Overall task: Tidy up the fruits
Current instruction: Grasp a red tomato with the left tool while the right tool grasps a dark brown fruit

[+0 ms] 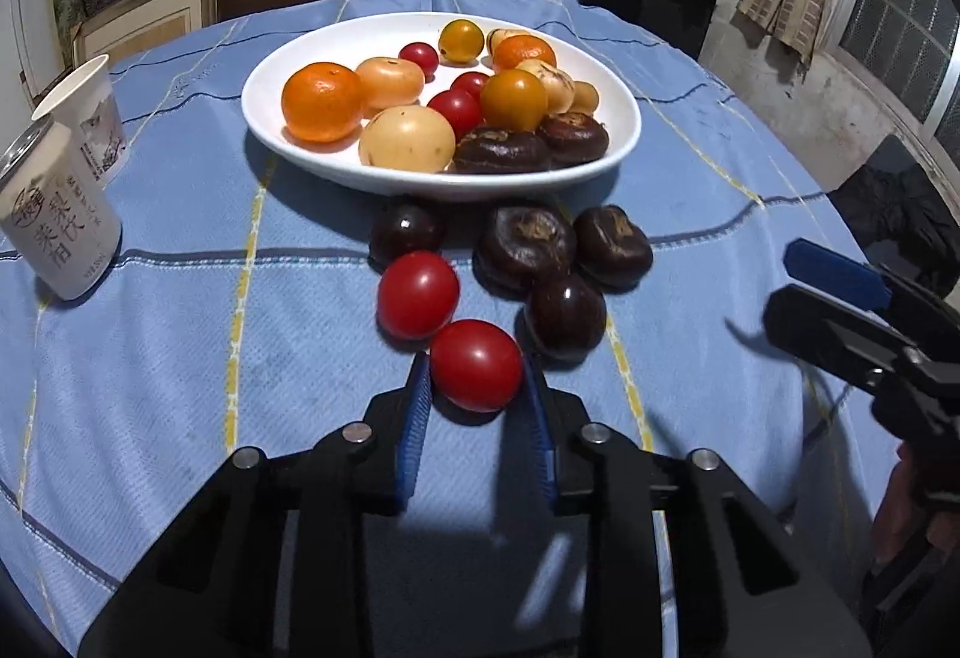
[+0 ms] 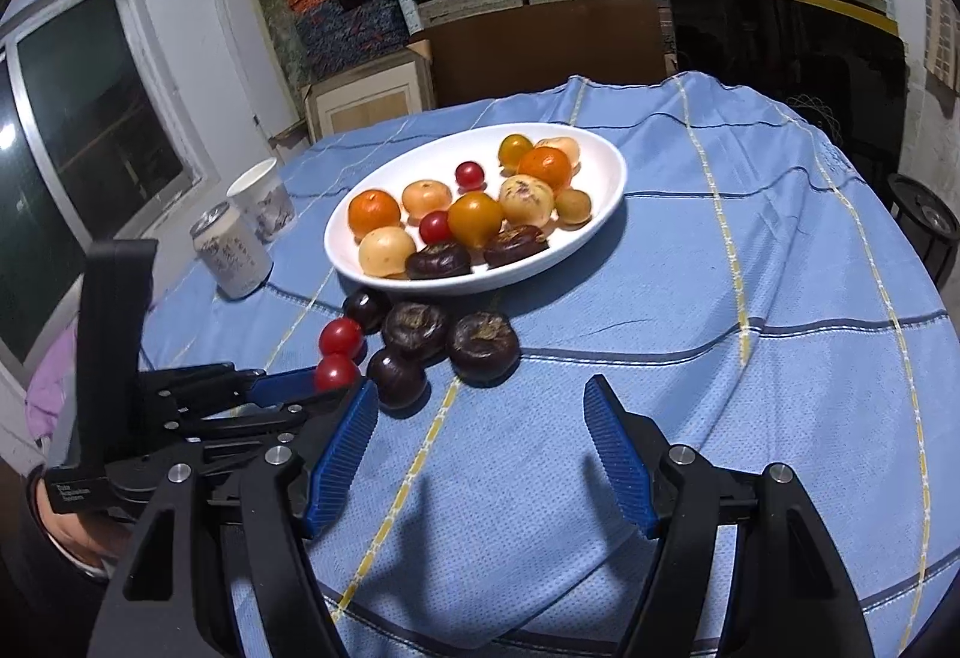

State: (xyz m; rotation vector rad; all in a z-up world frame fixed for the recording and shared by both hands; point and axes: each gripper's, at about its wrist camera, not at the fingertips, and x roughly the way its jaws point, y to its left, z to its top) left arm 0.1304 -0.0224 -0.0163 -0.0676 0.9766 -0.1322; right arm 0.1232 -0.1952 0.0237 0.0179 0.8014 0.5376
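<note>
Now left gripper (image 1: 477, 376) jaws clamped on near cherry tomato (image 1: 476, 365), resting on blue-clothed tabletop (image 1: 180, 358) before the white plate (image 1: 624, 117). Right gripper (image 2: 480, 454) jaws wide apart, holding nothing.

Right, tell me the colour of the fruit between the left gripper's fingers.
Red: a glossy cherry tomato in the left gripper, clearest in the left wrist view.

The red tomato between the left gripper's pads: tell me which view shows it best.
Left wrist view: the red tomato sits large and whole between the left gripper pads. The right wrist view shows it small, partly behind that gripper's finger.
</note>
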